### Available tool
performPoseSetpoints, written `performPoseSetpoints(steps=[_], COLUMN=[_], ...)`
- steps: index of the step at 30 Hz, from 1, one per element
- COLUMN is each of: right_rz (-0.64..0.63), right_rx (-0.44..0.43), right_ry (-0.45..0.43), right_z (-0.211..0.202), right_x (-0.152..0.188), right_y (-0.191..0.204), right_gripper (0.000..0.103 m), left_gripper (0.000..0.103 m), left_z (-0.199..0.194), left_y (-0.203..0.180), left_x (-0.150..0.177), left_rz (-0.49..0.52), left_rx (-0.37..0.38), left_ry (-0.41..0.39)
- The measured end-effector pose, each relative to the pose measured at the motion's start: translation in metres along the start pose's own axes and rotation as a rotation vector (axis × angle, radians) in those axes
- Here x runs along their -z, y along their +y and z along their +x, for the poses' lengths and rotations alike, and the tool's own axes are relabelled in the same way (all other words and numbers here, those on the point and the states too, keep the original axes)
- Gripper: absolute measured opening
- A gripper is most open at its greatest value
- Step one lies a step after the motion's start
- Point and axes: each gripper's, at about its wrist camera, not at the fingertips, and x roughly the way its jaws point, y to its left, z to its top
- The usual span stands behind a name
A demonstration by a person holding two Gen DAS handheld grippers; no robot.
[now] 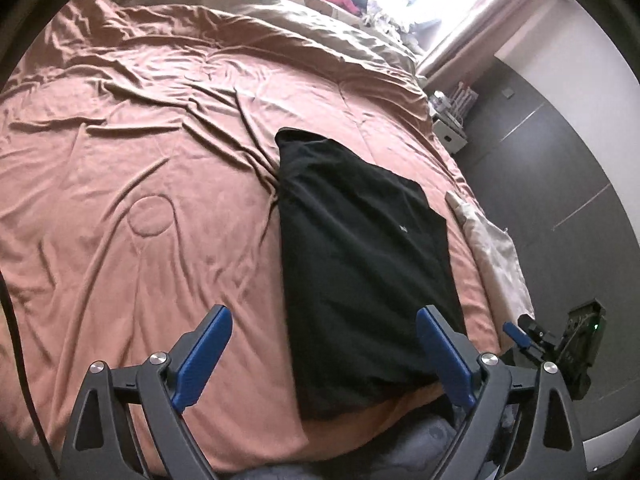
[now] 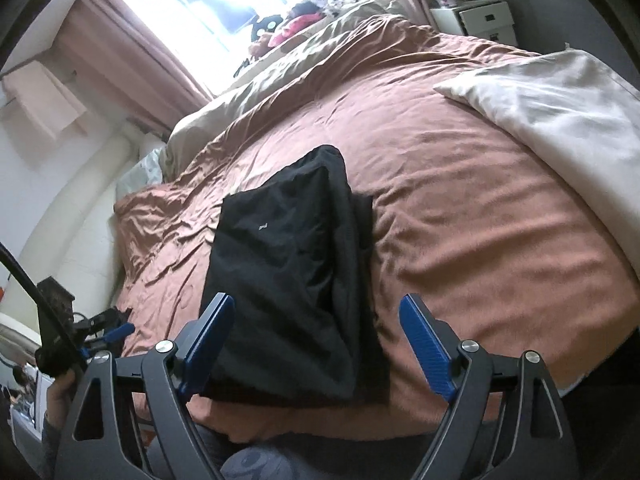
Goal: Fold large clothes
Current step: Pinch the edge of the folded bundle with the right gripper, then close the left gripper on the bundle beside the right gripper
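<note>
A black garment (image 1: 356, 264) lies folded into a long narrow strip on the pink-brown bedspread (image 1: 140, 184), running away from the near bed edge. It also shows in the right wrist view (image 2: 296, 276), with a layered fold along its right side. My left gripper (image 1: 324, 360) is open and empty, held above the garment's near end; its right finger overlaps the garment's near right corner. My right gripper (image 2: 320, 344) is open and empty, above the garment's near end. The right gripper shows small in the left wrist view (image 1: 520, 334), and the left gripper in the right wrist view (image 2: 116, 330).
A cream cloth (image 2: 560, 128) lies on the bed's right side. Beige bedding and soft toys (image 2: 288, 28) sit at the head under a bright window. A white nightstand (image 2: 480, 16) stands by the far corner. Dark wardrobe doors (image 1: 560, 160) run along the right.
</note>
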Motion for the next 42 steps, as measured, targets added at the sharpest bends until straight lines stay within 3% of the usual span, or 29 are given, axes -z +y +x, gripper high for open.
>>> performPoseSetpoints(steps=[7, 12, 24, 29, 31, 37, 39, 42], right_rz=[0.029, 0.056, 0.11, 0.143, 0.17, 0.202, 0.189, 0.132], right_rx=[-0.067, -0.11, -0.227, -0.298, -0.338, -0.409, -0.409, -0.401], right_ry=[0.086, 0.133, 0.314, 0.345, 0.363, 0.408, 0.402, 0.37], right_z=[0.054, 0.091, 0.203, 0.231, 0.243, 0.275, 0.281, 0.278], right_x=[-0.038, -0.062, -0.088, -0.098, -0.102, -0.108, -0.11, -0.112], right_y=[-0.019, -0.031, -0.05, -0.051, -0.053, -0.062, -0.062, -0.048], right_gripper=[0.084, 0.084, 0.084, 0.084, 0.077, 0.044, 0.029, 0.016], left_gripper=[0.093, 0.087, 0.067, 0.066, 0.065, 0.06, 0.054, 0.042], left_z=[0.042, 0.077, 0.139, 0.153, 0.157, 0.168, 0.168, 0.162], left_y=[0.025, 0.036, 0.047, 0.047, 0.048, 0.045, 0.044, 0.041], left_x=[-0.028, -0.042, -0.054, -0.057, -0.059, -0.063, -0.062, -0.062], left_rz=[-0.029, -0.043, -0.062, -0.067, -0.074, -0.09, -0.099, -0.092], left_rx=[0.036, 0.05, 0.134, 0.151, 0.161, 0.163, 0.153, 0.135], left_ry=[0.028, 0.059, 0.147, 0.156, 0.159, 0.16, 0.158, 0.147])
